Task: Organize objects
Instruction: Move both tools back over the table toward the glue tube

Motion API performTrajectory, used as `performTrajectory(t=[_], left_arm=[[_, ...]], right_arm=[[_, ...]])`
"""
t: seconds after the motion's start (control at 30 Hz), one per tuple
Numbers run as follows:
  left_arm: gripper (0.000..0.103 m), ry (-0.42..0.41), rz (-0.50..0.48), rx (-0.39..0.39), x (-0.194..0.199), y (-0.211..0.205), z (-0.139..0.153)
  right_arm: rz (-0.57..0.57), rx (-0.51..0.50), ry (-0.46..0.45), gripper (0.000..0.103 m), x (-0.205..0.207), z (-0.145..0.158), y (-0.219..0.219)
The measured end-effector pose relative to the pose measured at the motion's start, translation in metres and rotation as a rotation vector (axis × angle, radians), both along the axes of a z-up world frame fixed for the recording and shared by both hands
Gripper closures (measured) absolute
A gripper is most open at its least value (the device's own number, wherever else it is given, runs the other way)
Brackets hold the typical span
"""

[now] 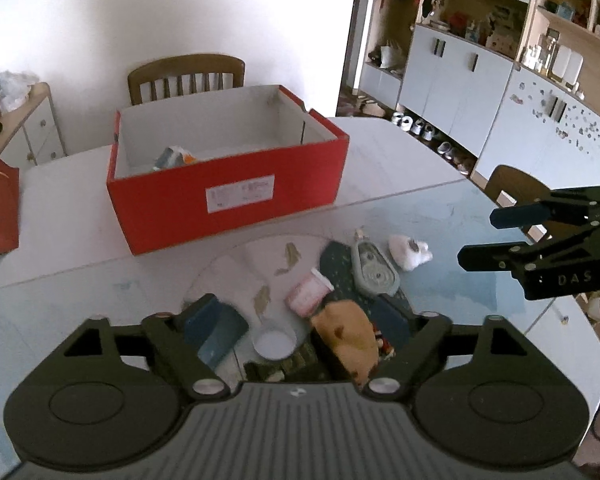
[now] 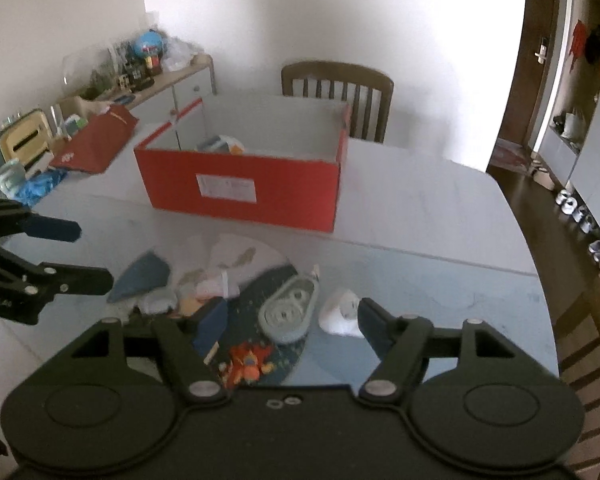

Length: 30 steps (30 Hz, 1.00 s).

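Where the glass-topped table (image 1: pixel 440 208) nears its edge, small clutter lies loose: a grey teardrop tape dispenser (image 1: pixel 374 268), a pink cup (image 1: pixel 309 294), a white lump (image 1: pixel 410 252) (soft-looking). Behind stands the red cardboard box (image 1: pixel 228 188), lidless. Left gripper (image 1: pixel 304 320) and right gripper (image 2: pixel 292 320) gape, holding nothing.

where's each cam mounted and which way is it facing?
Left wrist: on the left gripper, facing forward and down over the table at the red box and the clutter; own open fingers below, right gripper at right.
Right wrist: on the right gripper, same heading; own open fingers below, left gripper at left.
Shared: red box, chair behind it, grey tape dispenser, white toy.
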<state>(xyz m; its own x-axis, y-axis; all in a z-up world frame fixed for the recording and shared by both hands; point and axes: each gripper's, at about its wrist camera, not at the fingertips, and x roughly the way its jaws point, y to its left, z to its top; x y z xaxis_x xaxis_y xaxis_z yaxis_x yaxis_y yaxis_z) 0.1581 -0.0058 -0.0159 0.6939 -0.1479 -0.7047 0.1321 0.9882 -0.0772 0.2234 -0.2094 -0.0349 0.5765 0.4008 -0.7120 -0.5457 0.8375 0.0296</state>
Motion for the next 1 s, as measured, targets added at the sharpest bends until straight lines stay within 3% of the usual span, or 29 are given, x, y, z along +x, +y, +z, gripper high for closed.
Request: performTrajectory(t=[0.07, 0.2, 0.3, 0.63, 1.0], left_arm=[[0.015, 0.002, -0.004, 0.0, -0.006, -0.003, -0.007], [0.0, 0.017, 0.001, -0.025, -0.013, -0.004, -0.021], [0.0, 0.026, 0.001, -0.033, -0.018, -0.005, -0.033], [0.0, 0.091, -0.024, 0.042, -0.031, -0.015, -0.076], [0.0, 0.106, -0.422, 0.16, -0.044, -0.031, -0.093]], right_arm=[[0.0, -0.008, 0.01, 0.031, -0.003, -0.007, -0.002], [-0.011, -0.035, 0.023, 0.031, -0.006, -0.02, -0.005], [-0.035, -0.05, 0.027, 0.031, -0.001, -0.027, -0.009], [-0.09, -0.082, 0.071, 0.031, 0.015, -0.05, -0.021], [-0.075, -0.109, 0.086, 0.031, 0.024, -0.055, -0.022]])
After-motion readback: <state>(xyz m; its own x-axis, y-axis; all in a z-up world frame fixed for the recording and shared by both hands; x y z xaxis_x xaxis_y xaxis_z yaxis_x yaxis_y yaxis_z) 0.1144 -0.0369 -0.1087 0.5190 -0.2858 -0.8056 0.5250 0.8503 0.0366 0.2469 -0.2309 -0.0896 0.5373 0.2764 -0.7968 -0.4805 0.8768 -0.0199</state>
